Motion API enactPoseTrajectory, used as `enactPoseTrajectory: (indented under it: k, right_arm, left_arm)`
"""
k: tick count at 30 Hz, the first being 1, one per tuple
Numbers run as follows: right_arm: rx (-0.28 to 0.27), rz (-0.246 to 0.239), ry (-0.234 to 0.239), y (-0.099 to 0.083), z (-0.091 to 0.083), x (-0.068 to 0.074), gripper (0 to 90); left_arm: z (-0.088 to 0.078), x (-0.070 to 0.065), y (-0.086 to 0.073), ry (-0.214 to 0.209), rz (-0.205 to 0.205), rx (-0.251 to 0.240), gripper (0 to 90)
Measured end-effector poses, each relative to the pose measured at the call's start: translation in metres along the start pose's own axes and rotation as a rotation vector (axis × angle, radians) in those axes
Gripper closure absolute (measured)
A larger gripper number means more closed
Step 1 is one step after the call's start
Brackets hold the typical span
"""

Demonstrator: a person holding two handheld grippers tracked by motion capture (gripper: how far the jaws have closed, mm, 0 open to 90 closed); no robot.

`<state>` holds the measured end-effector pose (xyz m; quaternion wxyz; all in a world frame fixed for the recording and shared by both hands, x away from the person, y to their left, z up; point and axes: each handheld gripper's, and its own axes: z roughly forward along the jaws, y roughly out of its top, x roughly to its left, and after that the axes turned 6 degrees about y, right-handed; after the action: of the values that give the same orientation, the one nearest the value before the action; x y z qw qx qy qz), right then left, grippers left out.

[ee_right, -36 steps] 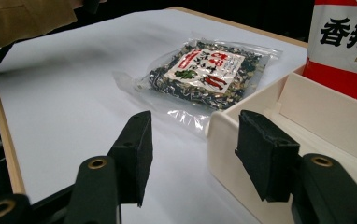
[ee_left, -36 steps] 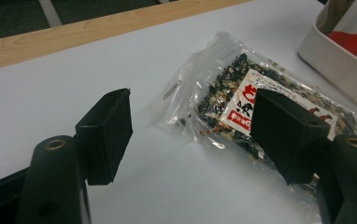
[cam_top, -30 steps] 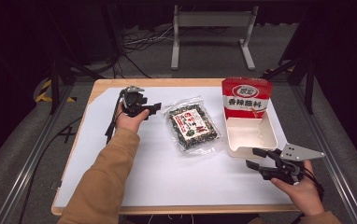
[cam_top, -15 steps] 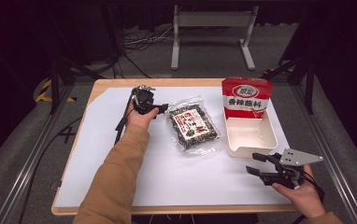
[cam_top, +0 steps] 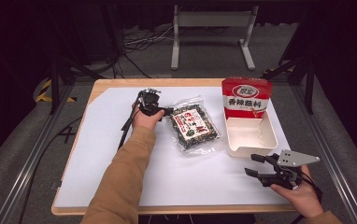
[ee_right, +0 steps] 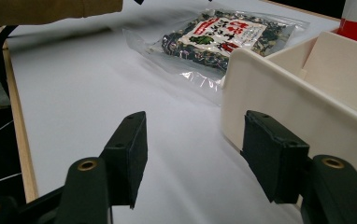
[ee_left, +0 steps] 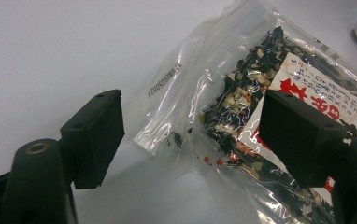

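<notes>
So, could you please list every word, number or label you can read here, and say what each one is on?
"香辣酥料" or similar, hard to be sure: black characters on the red and white packet standing in the cream tray.
Oval logo above them: too small to read.
Printed code on the clear dried-vegetable bag: upside down, blurred, unreadable.
Red characters on the bag's white label: partly hidden, illegible.

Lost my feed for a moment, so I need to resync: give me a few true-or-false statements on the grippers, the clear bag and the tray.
1. The left gripper has its jaws open at a corner of the clear bag. True.
2. The clear bag lies inside the white tray. False: it lies on the table beside the tray.
3. The right gripper holds the tray's wall. False: its jaws are open, empty, just short of the tray.
4. A red packet stands at the tray's far end. True.
</notes>
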<state>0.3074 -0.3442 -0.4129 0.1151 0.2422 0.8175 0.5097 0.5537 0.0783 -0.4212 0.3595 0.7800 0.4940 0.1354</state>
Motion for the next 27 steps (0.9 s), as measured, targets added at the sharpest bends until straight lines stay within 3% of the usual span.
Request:
enactPoseTrajectory:
  k: [13, 18, 24, 27]
  right_arm:
    - [-0.012, 0.002, 0.010, -0.002, -0.002, 0.002, 39.2]
    - [-0.011, 0.001, 0.011, -0.003, -0.002, 0.002, 38.6]
    - [-0.004, 0.001, 0.018, -0.005, 0.001, 0.003, 38.1]
    - [-0.003, -0.001, 0.025, -0.005, 0.002, 0.004, 37.8]
  left_arm:
    - [0.012, -0.001, -0.002, -0.009, -0.053, 0.041, 32.5]
    - [0.021, -0.004, -0.003, -0.010, -0.026, 0.071, 30.5]
    - [0.023, -0.003, -0.003, -0.021, -0.033, 0.065, 29.6]
    - [0.024, -0.005, -0.003, -0.011, -0.012, 0.061, 32.0]
